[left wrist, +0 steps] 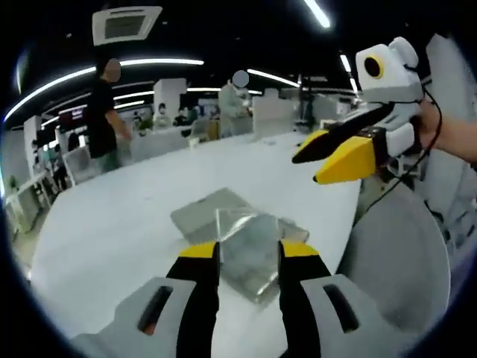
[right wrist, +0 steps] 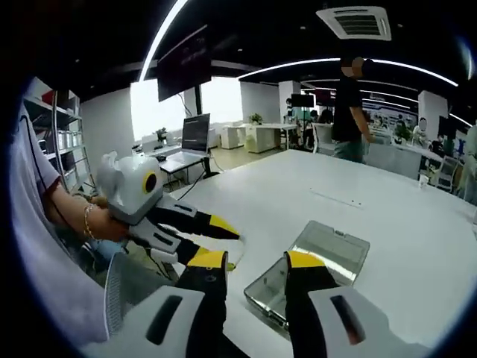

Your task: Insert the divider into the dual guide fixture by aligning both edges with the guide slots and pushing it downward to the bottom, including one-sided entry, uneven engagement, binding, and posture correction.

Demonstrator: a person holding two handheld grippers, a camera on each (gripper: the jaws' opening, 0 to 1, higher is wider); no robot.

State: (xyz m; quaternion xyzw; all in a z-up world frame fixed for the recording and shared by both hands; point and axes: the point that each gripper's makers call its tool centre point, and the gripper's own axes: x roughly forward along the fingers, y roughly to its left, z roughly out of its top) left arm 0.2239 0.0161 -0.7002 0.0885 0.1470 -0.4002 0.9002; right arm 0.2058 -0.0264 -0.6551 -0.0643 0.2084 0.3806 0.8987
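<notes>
Right now both my claws, left (left wrist: 249, 255) and right (right wrist: 255, 263), hang spread and empty (nothing pinched) above the clear divider (left wrist: 250, 246) lying mid-frame on the white table (left wrist: 134, 216)

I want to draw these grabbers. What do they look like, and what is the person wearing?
Each gripper has a white-grey body and two black fingers with yellow tips. The right gripper has a thin black cable hanging off it. The left gripper looks just the same. On the wrist by the hand holding it there is a thin bracelet, and a light grey sleeve sits further up that arm.
</notes>
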